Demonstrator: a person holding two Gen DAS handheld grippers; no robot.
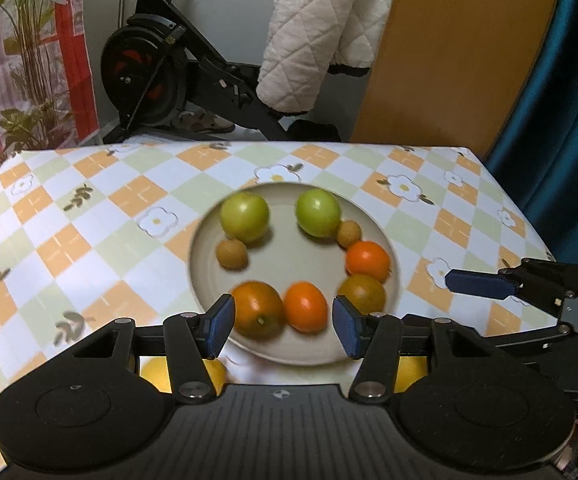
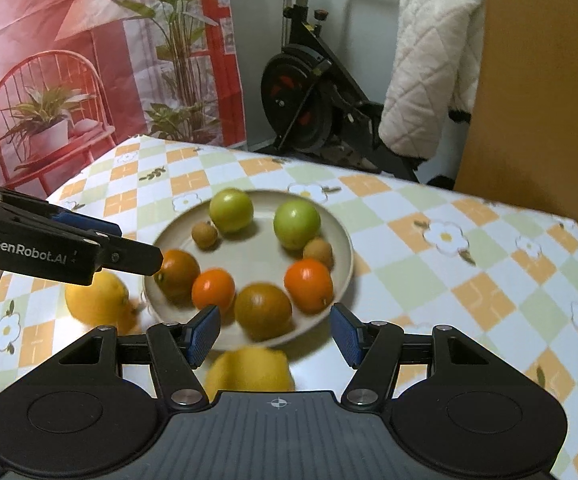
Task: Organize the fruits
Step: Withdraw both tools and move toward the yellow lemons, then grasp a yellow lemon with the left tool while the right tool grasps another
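- Left wrist view looks down on my left tongs (image 1: 283, 326), their blue pads parted about halfway with nothing between them; they hang above the near rim of the plate (image 1: 209, 280).
- The plate sits in the middle of the desk (image 1: 89, 208), which has a checked cloth with flowers on it.
- On the plate lie two green fruits (image 1: 245, 216) at the far side, side by side but apart.
- A small brown fruit (image 1: 231, 254) lies just below the left green one, and another touches the right green one.
- Two bright oranges (image 1: 305, 306) and two darker, greenish-orange fruits (image 1: 257, 314) curve along the near and right edge, packed close together.
- My right tongs (image 2: 275, 334) are likewise parted about halfway and hold nothing; they hover over the near edge of the plate.
- Beneath them, off the plate and just beside its rim, lies a yellow lemon (image 2: 249, 370), blurred, so I may be wrong about what fruit it is.
- A second yellow fruit (image 2: 97, 300) lies on the desk left of the plate, close to its rim, partly under my left tongs as seen from the right wrist.
- Behind the desk stands an exercise bike (image 1: 161, 68) with a white quilted coat (image 1: 317, 28) draped over it.
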